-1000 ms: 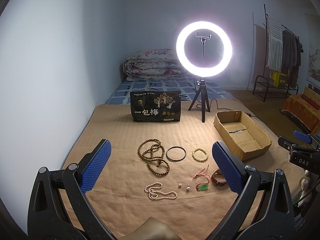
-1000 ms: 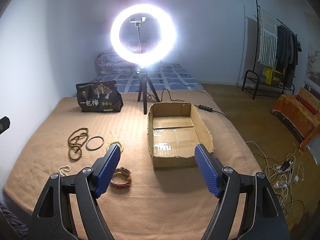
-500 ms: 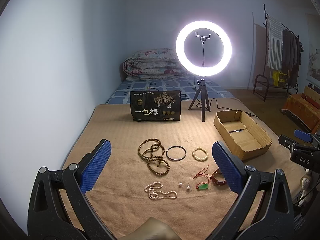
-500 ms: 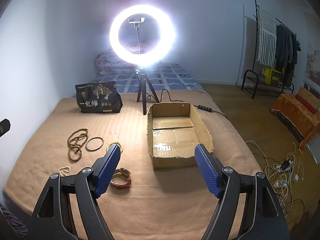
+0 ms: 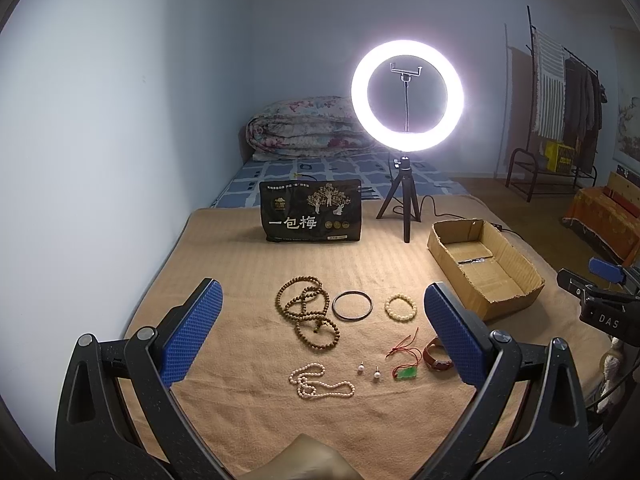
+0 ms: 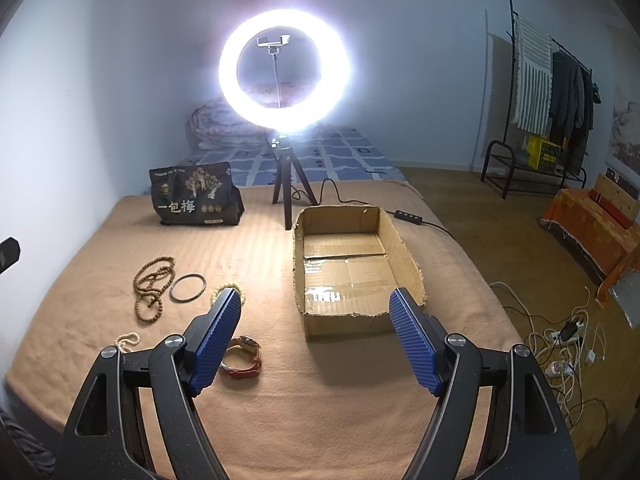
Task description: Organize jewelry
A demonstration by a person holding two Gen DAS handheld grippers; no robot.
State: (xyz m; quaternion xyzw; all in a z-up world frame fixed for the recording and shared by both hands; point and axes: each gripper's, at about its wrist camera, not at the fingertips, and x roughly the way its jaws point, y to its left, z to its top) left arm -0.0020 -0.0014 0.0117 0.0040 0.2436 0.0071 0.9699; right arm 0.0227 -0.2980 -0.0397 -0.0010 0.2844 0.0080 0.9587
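Note:
Jewelry lies on a tan blanket (image 5: 240,272): a brown wooden bead strand (image 5: 306,312), a dark bangle (image 5: 352,306), a cream bead bracelet (image 5: 401,307), a pearl necklace (image 5: 318,381), two pearl earrings (image 5: 369,372), a green pendant on red cord (image 5: 406,372) and a reddish leather watch (image 6: 242,357). An open cardboard box (image 6: 352,264) stands to the right. My left gripper (image 5: 320,328) is open and empty above the jewelry. My right gripper (image 6: 316,340) is open and empty in front of the box.
A lit ring light on a tripod (image 5: 407,128) and a black printed bag (image 5: 311,211) stand at the back. A folded quilt (image 5: 304,128) lies behind. Cables and a power strip (image 6: 560,344) lie on the floor at right, near a clothes rack (image 6: 536,92).

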